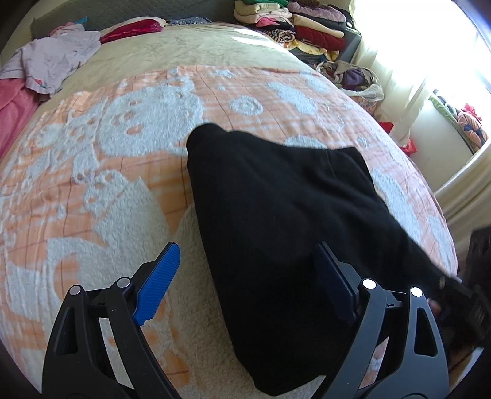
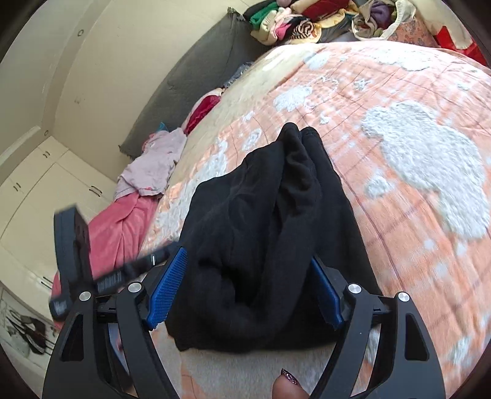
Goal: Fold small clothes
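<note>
A black garment (image 1: 276, 199) lies folded lengthwise on the orange and white bedspread (image 1: 107, 129). My left gripper (image 1: 245, 248) hovers open over its near end, the left blue pad above the blanket and the right pad above the cloth. In the right wrist view the same black garment (image 2: 260, 199) runs away from me in thick folds. My right gripper (image 2: 248, 254) stands open astride its near end. The cloth sits between the blue pads (image 2: 167, 288) without being squeezed. A thumb (image 2: 288, 386) shows at the bottom edge.
Stacked folded clothes (image 1: 291, 27) and an open bag of garments (image 1: 353, 76) sit at the bed's far right corner. A lilac garment (image 1: 52, 58) and a pink cloth (image 1: 15, 107) lie at the far left. White cupboards (image 2: 46, 184) line the wall.
</note>
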